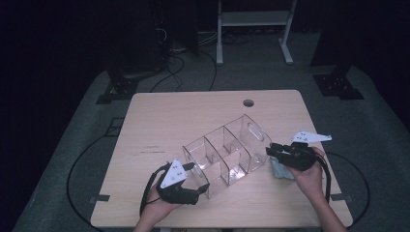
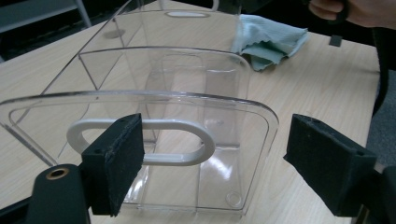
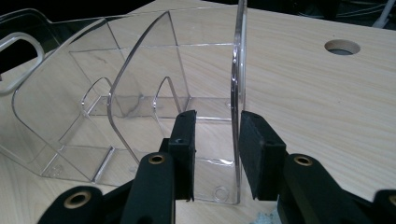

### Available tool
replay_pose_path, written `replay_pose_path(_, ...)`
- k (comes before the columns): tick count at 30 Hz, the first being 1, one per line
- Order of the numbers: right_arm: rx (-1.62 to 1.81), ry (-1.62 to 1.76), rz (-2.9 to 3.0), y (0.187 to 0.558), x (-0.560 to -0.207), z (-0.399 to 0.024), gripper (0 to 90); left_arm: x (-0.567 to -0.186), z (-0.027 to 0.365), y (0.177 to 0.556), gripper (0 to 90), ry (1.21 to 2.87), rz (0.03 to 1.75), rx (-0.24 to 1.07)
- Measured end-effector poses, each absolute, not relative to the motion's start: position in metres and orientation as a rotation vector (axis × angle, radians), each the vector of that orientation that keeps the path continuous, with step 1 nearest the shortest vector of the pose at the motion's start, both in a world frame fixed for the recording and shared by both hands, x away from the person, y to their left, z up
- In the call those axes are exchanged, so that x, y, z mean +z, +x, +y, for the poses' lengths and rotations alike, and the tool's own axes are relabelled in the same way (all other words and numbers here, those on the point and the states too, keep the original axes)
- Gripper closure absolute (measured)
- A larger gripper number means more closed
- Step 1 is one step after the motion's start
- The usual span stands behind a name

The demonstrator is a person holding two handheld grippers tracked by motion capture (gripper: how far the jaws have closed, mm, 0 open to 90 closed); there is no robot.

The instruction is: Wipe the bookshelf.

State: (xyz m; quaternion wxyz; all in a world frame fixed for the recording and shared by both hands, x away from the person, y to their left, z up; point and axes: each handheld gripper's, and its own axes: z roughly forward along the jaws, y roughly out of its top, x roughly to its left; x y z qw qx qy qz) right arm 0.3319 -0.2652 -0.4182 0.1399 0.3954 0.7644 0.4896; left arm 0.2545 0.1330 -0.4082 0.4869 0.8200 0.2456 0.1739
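A clear plastic organiser (image 1: 225, 154) with several compartments lies slantwise on the wooden table (image 1: 169, 121). My left gripper (image 1: 197, 176) is at its near-left end. In the left gripper view my left gripper (image 2: 212, 140) stands open and wide, and the end wall with its white-rimmed handle slot (image 2: 187, 125) is just beyond the pads. My right gripper (image 1: 270, 151) is at the far-right end. Its jaws (image 3: 215, 119) straddle the thin end wall (image 3: 237, 70): one pad lies against it, while a gap shows at the other.
A crumpled pale blue cloth (image 1: 280, 170) lies on the table under my right hand, beside the organiser's end (image 2: 268, 42). A round cable hole (image 1: 248, 103) sits near the table's far edge. Cables and a white stand are on the floor beyond.
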Motion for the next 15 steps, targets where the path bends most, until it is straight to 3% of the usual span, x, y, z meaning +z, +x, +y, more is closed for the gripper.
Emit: replay_pose_path(15,1.419,1.105,2.235,0.323,-0.416,-0.251,67.3,-0.408,0.141,0.259,18.3,1.987,0.669,0.488)
